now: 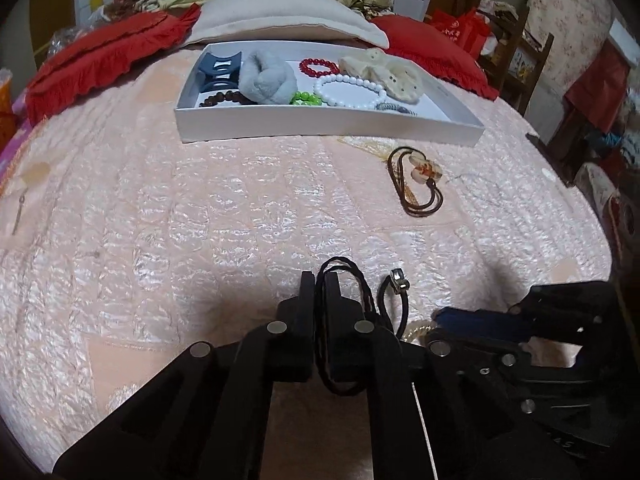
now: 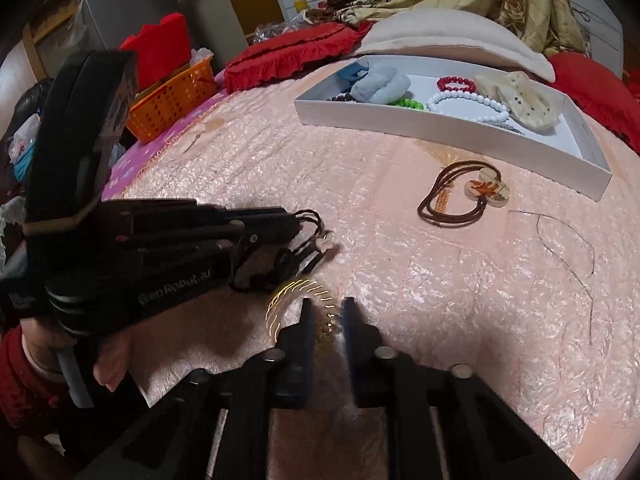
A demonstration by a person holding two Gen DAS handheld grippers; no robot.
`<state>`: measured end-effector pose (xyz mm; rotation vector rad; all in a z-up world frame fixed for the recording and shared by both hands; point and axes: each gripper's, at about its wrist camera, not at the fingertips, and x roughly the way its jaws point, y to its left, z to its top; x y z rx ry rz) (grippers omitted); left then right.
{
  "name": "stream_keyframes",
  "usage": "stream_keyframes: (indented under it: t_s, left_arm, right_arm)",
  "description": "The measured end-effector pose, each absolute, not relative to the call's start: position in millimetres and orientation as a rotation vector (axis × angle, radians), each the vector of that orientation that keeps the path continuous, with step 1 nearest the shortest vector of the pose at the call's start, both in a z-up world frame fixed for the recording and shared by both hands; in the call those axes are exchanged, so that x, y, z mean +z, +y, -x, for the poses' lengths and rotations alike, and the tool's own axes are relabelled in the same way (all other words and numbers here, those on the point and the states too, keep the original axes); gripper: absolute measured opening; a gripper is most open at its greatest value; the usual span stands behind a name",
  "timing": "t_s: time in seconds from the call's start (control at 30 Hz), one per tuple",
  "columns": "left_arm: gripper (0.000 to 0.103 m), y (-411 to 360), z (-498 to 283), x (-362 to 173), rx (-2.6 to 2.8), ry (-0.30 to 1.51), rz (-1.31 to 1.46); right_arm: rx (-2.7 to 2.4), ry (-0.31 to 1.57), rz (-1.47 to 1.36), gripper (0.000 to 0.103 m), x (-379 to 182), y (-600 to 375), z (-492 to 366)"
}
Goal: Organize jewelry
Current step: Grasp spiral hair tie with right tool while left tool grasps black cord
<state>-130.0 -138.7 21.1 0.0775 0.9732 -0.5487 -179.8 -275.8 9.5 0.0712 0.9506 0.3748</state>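
Jewelry at the jaws first: a black cord necklace is pinched between the closed jaws of the left gripper, its loop rising above the fingertips and a strand trailing to a small silver bead lying on the bedspread just right of the jaws. The right gripper has its jaws drawn in on a gold coil bracelet, which arcs up and to the left from between the tips; part of it is blurred. The two grippers sit close together, the left one lying across the left side of the right wrist view, held by a hand with a red sleeve. Further out on the bed, a brown cord necklace with a clear pendant lies well apart from both grippers, just in front of a white tray. The tray holds a dark blue hair claw, a grey scrunchie, a red bead bracelet, a white bead bracelet, a green bead bracelet, a dark bead bracelet and a cream hair bow. Behind the tray are a cream pillow and red cushions. Open bedspread lies between the grippers and the tray.
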Motion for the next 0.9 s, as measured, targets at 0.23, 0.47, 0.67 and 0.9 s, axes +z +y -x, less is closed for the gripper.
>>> stream_keyframes:
  t_s: [0.23, 0.47, 0.67, 0.9]
  left_arm:
    - [0.003, -119, 139, 50, -0.548, 0.933, -0.010]
    - [0.003, -106, 148, 77, -0.553, 0.882, 0.009]
    - [0.005, -121, 139, 69, -0.590, 0.959, 0.017]
    - [0.045, -182, 99, 62, -0.664, 0.992, 0.017]
  right_arm:
    - [0.368, 0.913, -0.101, 0.009, 29, -281, 187]
    - [0.328, 0.862, -0.127, 0.009, 50, -297, 200]
    - [0.261, 0.844, -0.181, 0.009, 54, -326, 210]
    - [0.193, 0.842, -0.275, 0.009, 51, -366, 213]
